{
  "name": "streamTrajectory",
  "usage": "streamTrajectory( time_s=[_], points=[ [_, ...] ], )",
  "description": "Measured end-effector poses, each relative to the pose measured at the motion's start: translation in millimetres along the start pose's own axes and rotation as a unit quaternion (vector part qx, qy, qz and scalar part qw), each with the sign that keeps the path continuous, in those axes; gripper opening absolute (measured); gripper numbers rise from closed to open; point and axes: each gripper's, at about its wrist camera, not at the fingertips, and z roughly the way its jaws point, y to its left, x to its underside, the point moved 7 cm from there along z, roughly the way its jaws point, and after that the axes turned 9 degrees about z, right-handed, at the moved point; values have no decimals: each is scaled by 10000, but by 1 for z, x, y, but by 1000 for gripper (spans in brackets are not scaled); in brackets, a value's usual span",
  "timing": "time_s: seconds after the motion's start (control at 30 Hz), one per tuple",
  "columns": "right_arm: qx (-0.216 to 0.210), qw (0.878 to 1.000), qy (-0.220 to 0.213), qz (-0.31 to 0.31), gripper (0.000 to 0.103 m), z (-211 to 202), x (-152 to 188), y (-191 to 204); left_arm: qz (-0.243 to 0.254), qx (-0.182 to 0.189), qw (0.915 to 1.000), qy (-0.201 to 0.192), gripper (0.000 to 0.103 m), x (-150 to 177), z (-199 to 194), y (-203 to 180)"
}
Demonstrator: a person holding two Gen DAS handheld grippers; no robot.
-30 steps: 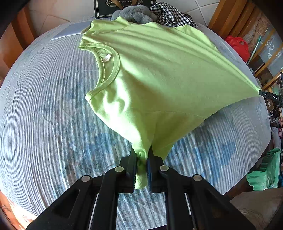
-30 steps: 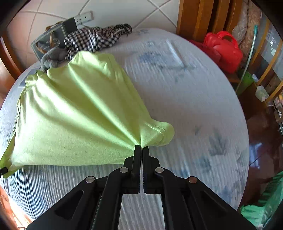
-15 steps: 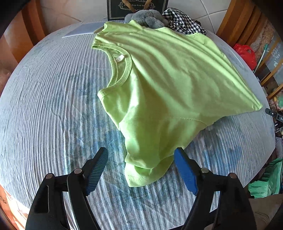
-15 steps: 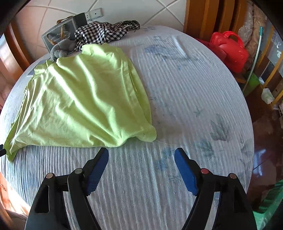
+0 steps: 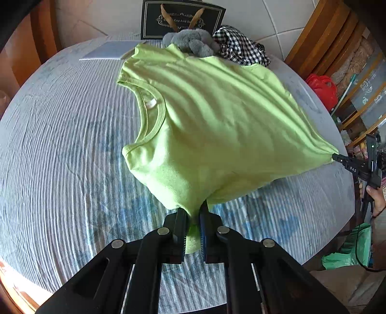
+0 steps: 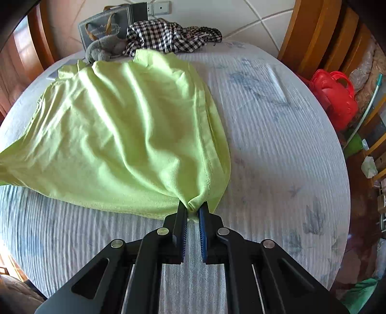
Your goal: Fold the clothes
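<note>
Pinching the lime-green T-shirt [image 5: 212, 120] at two corners is what keeps it spread: the left gripper [image 5: 193, 217] has its jaws closing on a bunched sleeve end on the collar side of the shirt, fabric squeezed between the pads, and the right gripper [image 6: 192, 210] has its jaws closing on the gathered hem corner, a small knot of cloth caught at the tips. In the left wrist view the right gripper [image 5: 347, 162] shows at the shirt's far hem corner, with the person's hand [image 5: 375, 200] behind it, and the cloth runs taut from that corner. Both pinched corners sit slightly raised, so ridges fan out from each grip across the shirt, while the rest of it lies on the striped bed cover [image 5: 60, 157]. The neckline [image 5: 154, 116] faces up with its label showing, so the shirt seems to lie back-down.

Beyond the shirt's far edge, touching or just beside it, sit a grey plush toy [image 5: 193, 43] and a crumpled checked garment [image 5: 238, 46], with a dark gift bag [image 5: 181, 17] behind them and a flat pale card [image 5: 106, 50] off the far shoulder. Holding one long side by both ends looks like preparation to carry that side over toward the far edge for a lengthwise fold; the toy sits close enough to snag that edge.
</note>
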Motion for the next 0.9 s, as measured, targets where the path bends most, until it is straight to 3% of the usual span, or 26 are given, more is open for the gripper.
streamTrajectory(
  time_s=[0.1, 0.27, 0.3, 0.33, 0.37, 0.4, 0.53, 0.67, 0.77, 0.9],
  points=[
    [-217, 9996, -143, 128, 8, -12, -31, -2, 23, 109, 9999, -110, 7, -40, -4, 11],
    [-51, 9976, -509, 475, 10, 6, -106, -8, 51, -275, 9992, -284, 12, -123, 25, 40],
    [0, 9961, -636, 616, 26, 9, -120, -11, 8, -420, 9986, -325, 17, -139, 33, 50],
    [74, 9950, -648, 752, 61, 11, -128, -15, -62, -499, 9982, -324, 35, -149, 41, 63],
    [148, 9938, -659, 887, 77, 14, -136, -20, -132, -578, 9977, -323, 53, -159, 48, 75],
    [217, 9924, -669, 1014, 83, 16, -144, -24, -202, -655, 9971, -321, 58, -168, 55, 88],
    [206, 9920, -641, 1063, 82, 10, -132, -29, -52, -698, 9972, -271, 62, -166, 57, 104],
    [253, 9952, -422, 840, 82, 18, -111, -30, 342, -766, 9965, 30, 66, -142, 70, 100],
    [207, 9983, -304, 447, 81, 25, -103, -18, 772, -1018, 9917, 151, 66, -133, 86, 91],
    [208, 9986, -223, 423, 82, 37, -112, -16, 1064, -1336, 9850, 256, 66, -133, 106, 94]
  ],
)
